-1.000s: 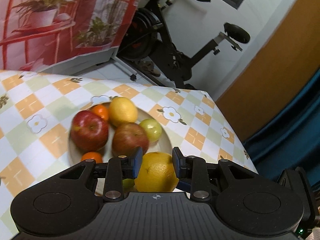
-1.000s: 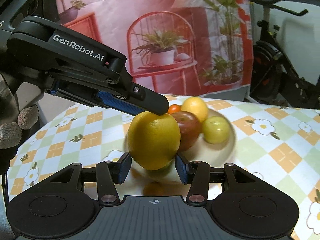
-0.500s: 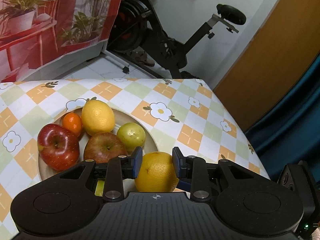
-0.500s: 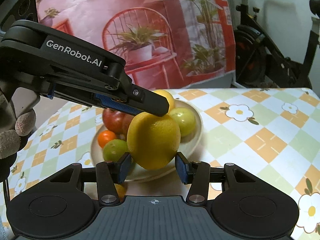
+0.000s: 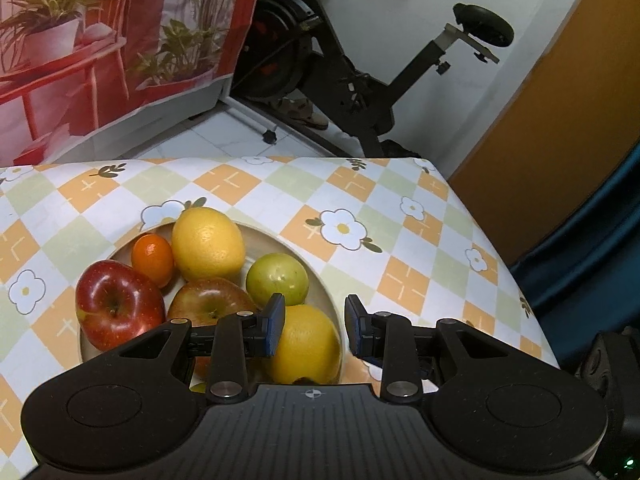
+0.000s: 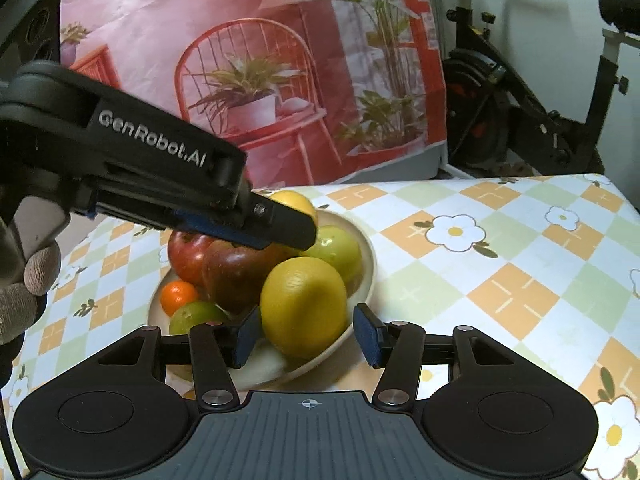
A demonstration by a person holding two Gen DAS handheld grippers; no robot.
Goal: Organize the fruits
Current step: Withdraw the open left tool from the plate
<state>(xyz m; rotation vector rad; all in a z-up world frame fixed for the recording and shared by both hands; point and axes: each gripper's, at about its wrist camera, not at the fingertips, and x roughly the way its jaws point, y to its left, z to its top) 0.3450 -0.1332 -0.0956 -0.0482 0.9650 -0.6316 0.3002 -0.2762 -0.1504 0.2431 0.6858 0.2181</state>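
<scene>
Over at the far left, a gloved hand [image 6: 24, 296] held the left gripper [image 6: 296, 232], which reached in above the plate [image 6: 360, 280]. Its jaws were pulled right in, clamped on nothing. One plate, and plenty in it! Two apples sat side by side: red apple [image 6: 188, 252], then dark apple [image 6: 236, 280]. One mandarin [image 6: 178, 296] lay at the near left rim beside one lime [image 6: 196, 318]. The left wrist view showed a second mandarin [image 5: 152, 260] behind the red apple. One lemon [image 6: 292, 200] sat at the back, with one green fruit [image 6: 336, 250] to its right. Then the orange [image 6: 304, 304], just one, rested in the plate at its near rim. It sat between the fingers of the right gripper [image 6: 308, 334], whose jaws were opening, the right pad clear of the peel. Right of that lay checked cloth [image 6: 500, 280], and one bike [image 6: 540, 100] stood behind.
</scene>
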